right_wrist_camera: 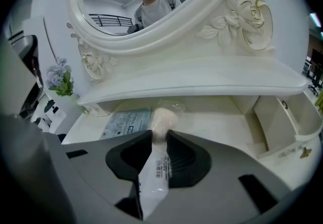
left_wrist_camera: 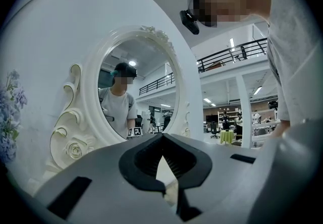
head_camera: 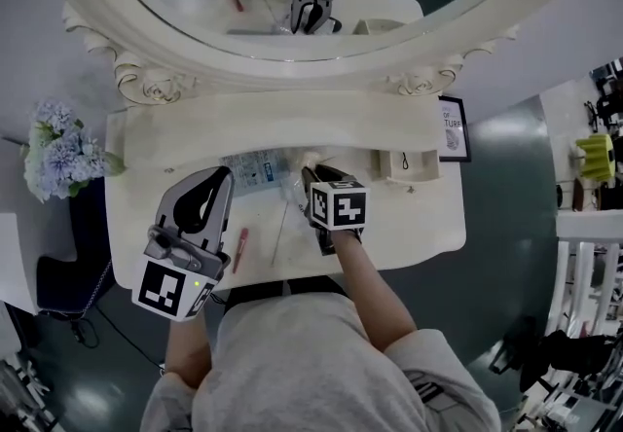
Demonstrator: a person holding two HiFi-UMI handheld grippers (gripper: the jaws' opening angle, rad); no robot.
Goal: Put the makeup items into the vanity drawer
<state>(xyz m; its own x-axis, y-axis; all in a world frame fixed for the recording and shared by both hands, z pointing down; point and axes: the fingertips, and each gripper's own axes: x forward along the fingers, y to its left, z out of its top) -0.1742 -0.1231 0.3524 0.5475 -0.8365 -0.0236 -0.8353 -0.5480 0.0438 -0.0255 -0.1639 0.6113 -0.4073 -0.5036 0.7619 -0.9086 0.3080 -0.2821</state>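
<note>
The person's grey shirt fills the bottom of the head view, with both arms reaching out past it. The right claw is clamped on a wrapped brush. Its pads pinch the clear sleeve just behind the pale pink head, which pokes out ahead of the tips. The printed tail runs back between the jaws. The left claw has its jaws together with nothing in them, and it faces the mirror.

The step in hand looks like carrying the brush to the drawer, which stands open ahead and to the right of the right claw. The sleeve looks thin and slick, so the grip should stay firm. Lift clear of the table before swinging right, and release only when the head is low over the drawer's inside.

The table is cream and glossy. A blue-and-white packet lies ahead and left of the right claw. A red pencil lies just right of the left claw. Neither is put away yet. Pale flowers stand far to its left. The room is a large lit hall with railings and desks.
</note>
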